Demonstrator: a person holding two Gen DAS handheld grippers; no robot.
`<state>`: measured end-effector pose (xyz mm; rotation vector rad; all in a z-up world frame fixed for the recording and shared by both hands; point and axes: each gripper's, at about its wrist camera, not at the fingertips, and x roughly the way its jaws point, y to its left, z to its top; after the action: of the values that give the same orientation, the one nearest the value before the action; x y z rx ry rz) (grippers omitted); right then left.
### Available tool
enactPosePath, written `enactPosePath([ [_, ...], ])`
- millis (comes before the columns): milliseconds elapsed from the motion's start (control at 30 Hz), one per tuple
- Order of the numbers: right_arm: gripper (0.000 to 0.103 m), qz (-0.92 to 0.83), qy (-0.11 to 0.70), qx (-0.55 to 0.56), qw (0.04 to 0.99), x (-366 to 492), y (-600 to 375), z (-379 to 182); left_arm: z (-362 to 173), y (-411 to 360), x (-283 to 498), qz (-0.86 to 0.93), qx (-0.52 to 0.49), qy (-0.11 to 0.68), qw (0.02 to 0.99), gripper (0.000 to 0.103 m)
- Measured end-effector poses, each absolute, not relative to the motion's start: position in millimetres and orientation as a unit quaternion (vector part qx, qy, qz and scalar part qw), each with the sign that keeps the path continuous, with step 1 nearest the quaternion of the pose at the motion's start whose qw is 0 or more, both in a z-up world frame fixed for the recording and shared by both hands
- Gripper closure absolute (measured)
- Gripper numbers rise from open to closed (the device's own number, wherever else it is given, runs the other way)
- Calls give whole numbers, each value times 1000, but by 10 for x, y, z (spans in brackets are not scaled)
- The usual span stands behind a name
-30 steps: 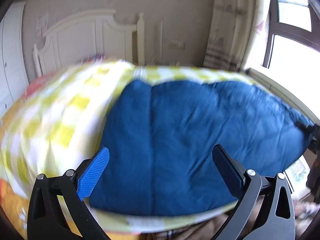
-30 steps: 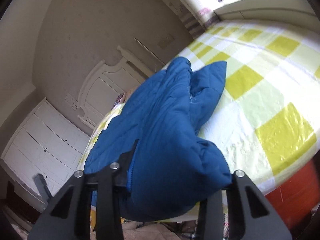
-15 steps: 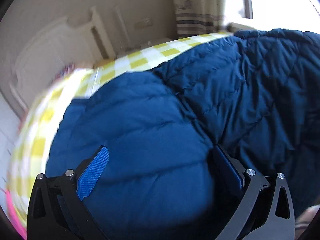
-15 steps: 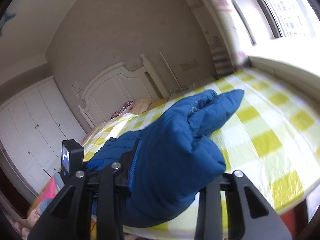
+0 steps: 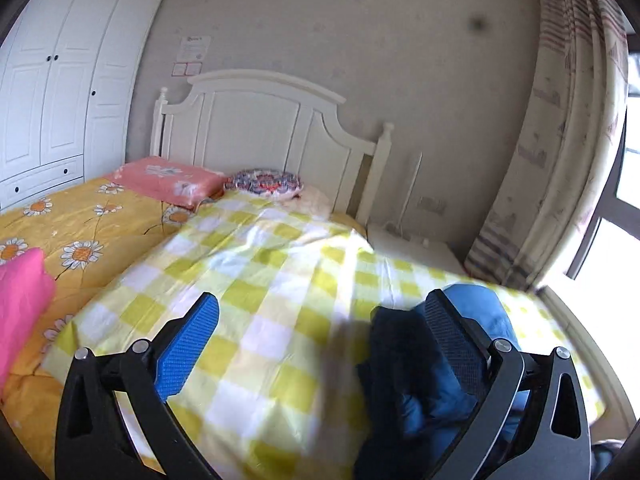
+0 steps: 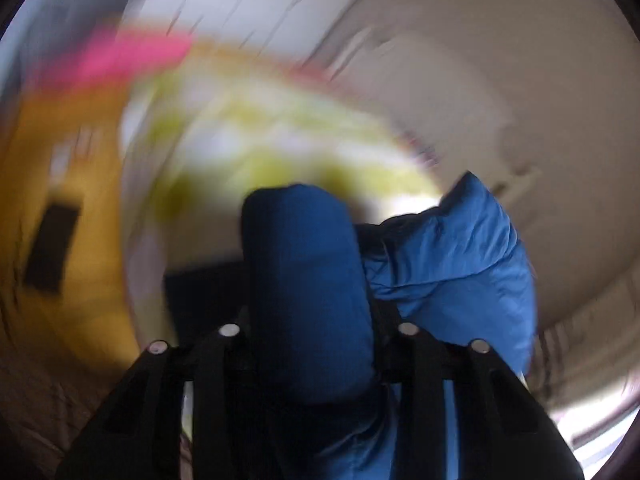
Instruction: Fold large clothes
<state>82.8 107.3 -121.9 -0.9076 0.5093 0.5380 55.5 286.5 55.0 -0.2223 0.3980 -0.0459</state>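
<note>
Both jaws differ: right gripper (image 6: 310, 320) just widened around blue jacket (image 6: 308, 280); left gripper (image 5: 320, 328) gapes empty.

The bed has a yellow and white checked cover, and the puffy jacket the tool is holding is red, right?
Not quite. The cover on the bed is yellow and white checked, but the puffy jacket is blue, not red. The right wrist view shows it bunched between the jaws of the right tool, and the left wrist view shows the same blue.
</note>
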Motion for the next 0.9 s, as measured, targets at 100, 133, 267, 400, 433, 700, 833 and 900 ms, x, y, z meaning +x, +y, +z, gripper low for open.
enactPosePath([
  [100,52,211,202,-495,818,796,1255,-1494,450,2731,607,-62,-78,222,970,4],
  [133,50,220,211,-478,824,829,1227,-1435,426,2672,640,-76,-68,226,969,4],
  [267,48,216,203,-479,826,797,1239,-1457,487,1994,1016,-178,-18,244,953,4],
  [400,47,217,197,-479,827,707,1237,-1510,503,1166,1593,-231,72,292,925,4],
  [433,46,219,196,-478,828,702,1232,-1515,456,1010,1724,-232,90,304,919,4],
  [700,31,256,176,-467,828,480,1060,-1431,-603,976,2417,-173,148,376,898,4],
  [833,33,354,179,-367,842,207,645,-1017,-719,1219,2379,-150,95,356,917,4],
  [900,34,360,163,-298,869,204,292,-705,-740,1265,2348,-145,80,346,924,4],
])
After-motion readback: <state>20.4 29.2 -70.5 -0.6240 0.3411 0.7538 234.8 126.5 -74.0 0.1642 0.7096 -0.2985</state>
